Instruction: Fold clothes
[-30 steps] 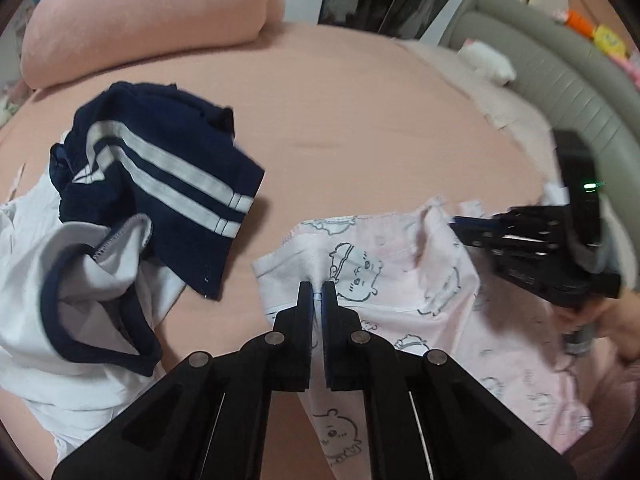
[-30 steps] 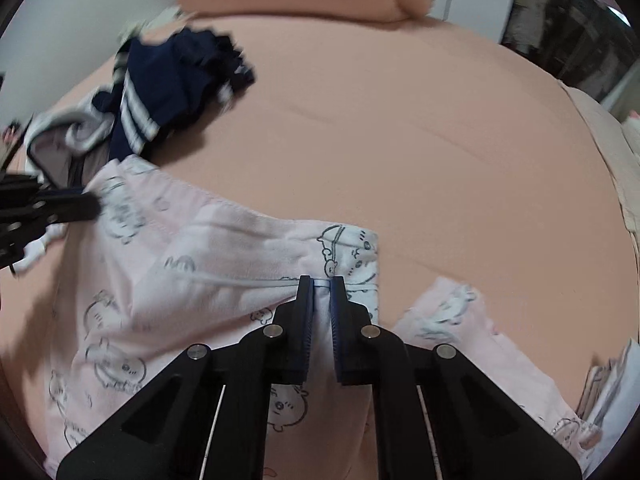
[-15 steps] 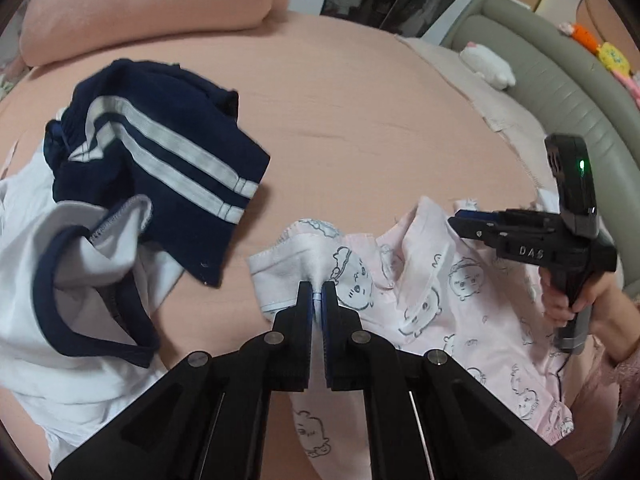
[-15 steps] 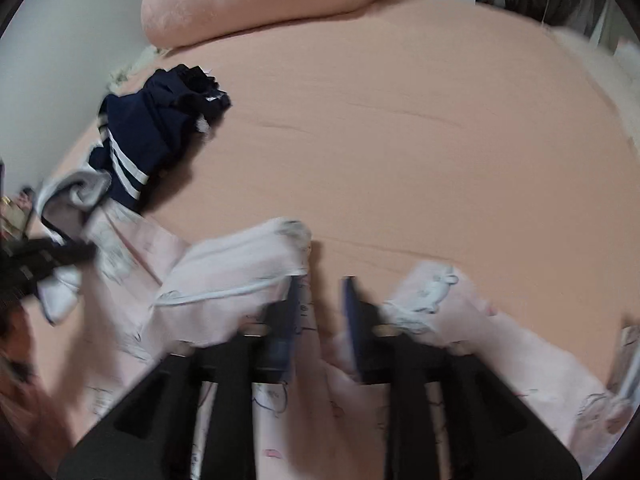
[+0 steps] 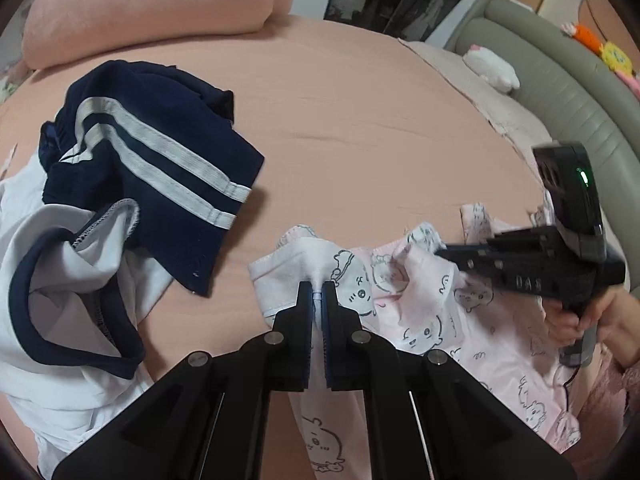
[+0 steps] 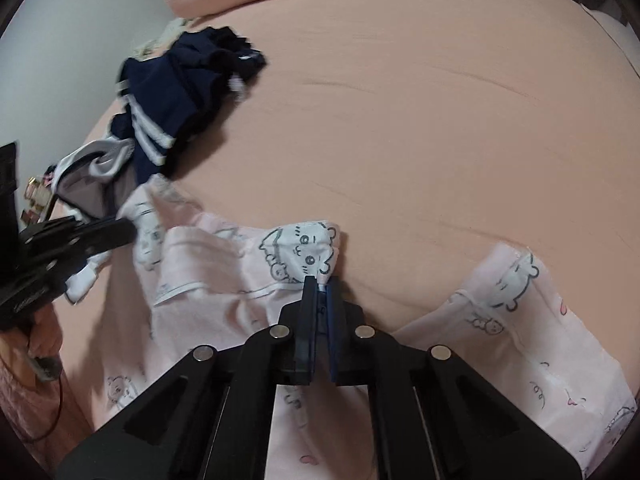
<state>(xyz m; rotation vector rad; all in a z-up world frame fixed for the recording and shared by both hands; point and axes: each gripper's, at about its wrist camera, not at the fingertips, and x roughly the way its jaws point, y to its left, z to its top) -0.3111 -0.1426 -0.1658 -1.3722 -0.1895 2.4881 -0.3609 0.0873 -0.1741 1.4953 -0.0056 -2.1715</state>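
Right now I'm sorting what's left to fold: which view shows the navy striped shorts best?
The left wrist view: the navy striped shorts lie large and sharp, both white stripes clear, overlapping the white shirt. The right wrist view shows them smaller, blurred, bunched near the bed's far left.

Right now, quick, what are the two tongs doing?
Left tongs: closed, pinching the pink pajamas.
Right tongs: closed, pinching the same pajamas.

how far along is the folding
Nothing looks folded yet. In hand: the left hand-held gripper and right hand-held gripper are both shut on the pink garment, which lies rumpled. Left: the navy shorts and white top, heaped unfolded.
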